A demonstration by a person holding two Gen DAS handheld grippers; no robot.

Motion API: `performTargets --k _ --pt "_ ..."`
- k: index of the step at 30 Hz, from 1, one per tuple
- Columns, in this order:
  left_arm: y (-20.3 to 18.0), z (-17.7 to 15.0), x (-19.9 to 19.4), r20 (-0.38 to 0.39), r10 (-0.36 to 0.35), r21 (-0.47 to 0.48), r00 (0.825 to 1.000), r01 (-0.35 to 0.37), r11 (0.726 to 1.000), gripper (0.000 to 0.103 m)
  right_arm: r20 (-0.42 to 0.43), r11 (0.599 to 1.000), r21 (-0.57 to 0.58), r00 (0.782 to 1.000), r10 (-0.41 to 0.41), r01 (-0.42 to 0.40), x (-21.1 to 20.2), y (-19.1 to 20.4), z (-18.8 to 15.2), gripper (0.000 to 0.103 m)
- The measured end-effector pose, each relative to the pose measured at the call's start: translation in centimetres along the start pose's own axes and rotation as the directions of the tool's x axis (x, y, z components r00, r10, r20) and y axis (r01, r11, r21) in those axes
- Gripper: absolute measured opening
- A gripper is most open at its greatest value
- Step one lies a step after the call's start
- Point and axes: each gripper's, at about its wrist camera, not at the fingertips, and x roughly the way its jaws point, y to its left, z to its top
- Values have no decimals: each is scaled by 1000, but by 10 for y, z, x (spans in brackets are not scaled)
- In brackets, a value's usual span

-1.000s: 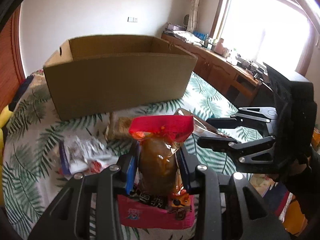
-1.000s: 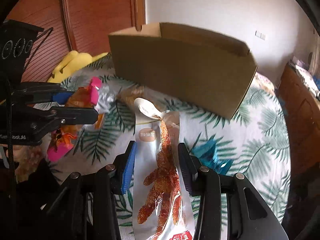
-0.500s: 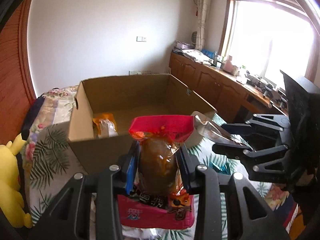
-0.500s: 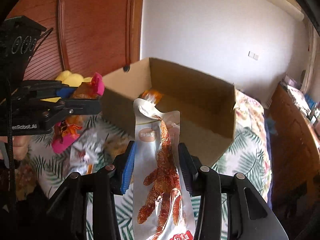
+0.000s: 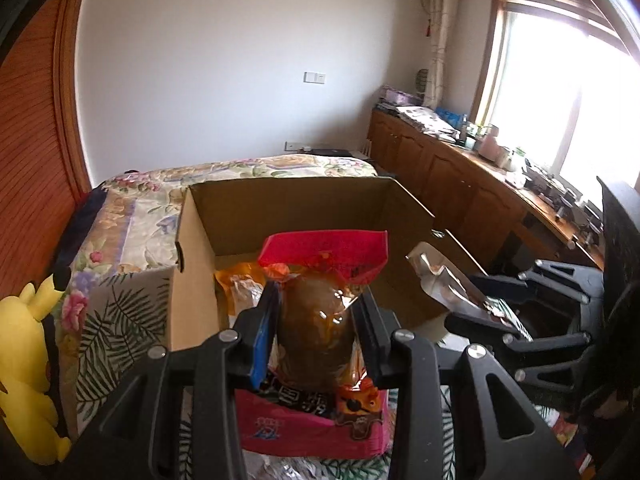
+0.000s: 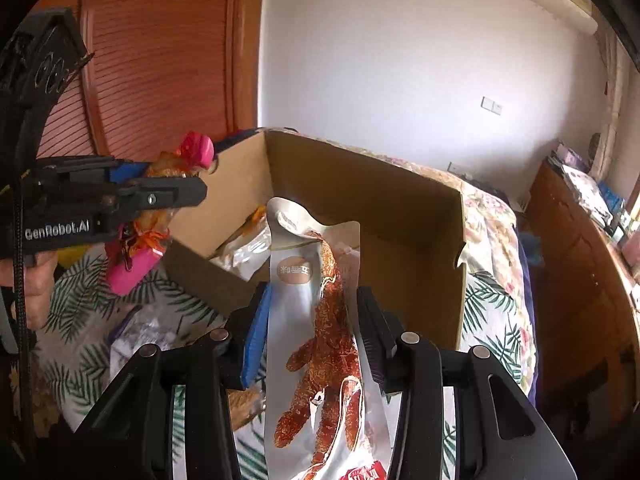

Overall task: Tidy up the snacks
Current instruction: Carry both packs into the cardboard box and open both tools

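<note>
My left gripper (image 5: 316, 320) is shut on a pink-topped snack pack (image 5: 320, 320) with brown contents, held up over the near wall of an open cardboard box (image 5: 192, 264). My right gripper (image 6: 314, 332) is shut on a silver snack pouch (image 6: 320, 344) printed with a reddish-brown claw, raised in front of the same cardboard box (image 6: 424, 240). An orange and silver packet (image 5: 240, 288) lies inside the box at its left end. In the right wrist view the left gripper (image 6: 160, 196) shows at left with the pink pack (image 6: 132, 264); in the left wrist view the right gripper (image 5: 496, 312) shows at right.
The box stands on a bed with a palm-leaf cover (image 6: 492, 320). A clear wrapped snack (image 6: 144, 332) lies on the cover near the box. A yellow plush toy (image 5: 24, 344) sits at the bed's left edge. Wooden cabinets (image 5: 460, 184) line the wall under the window.
Both grippers have risen and moved toward the box with their packs held. The view went from the box's outer side to looking down into its open top.
</note>
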Motion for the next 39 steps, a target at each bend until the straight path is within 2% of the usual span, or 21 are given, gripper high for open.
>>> performTargets --k 7,9,18,27,31,34,39 --pt "7 19 12 0 45 -11 999 -45 999 35 -4 999 36 1000 -16 16 16 -14 14 43" --pt "10 21 17 -10 41 -24 999 -41 999 35 -13 999 41 1000 -12 13 22 -15 13 43" --pt "10 22 39 -36 113 -5 993 -113 994 36 -20 998 50 999 -47 48 33 -16 21 45" --pt "9 16 43 -41 120 11 992 -120 993 44 -16 994 84 997 -70 71 41 -19 22 57" --pt "12 17 46 -52 145 11 988 -144 989 49 -33 992 93 996 -84 87 51 -21 22 64" --pt "10 22 48 -42 179 34 983 -178 983 55 -49 991 113 996 -72 77 57 -25 27 65" --pt "8 32 38 -13 168 28 986 -167 986 58 -47 987 134 996 -77 83 54 -32 34 66"
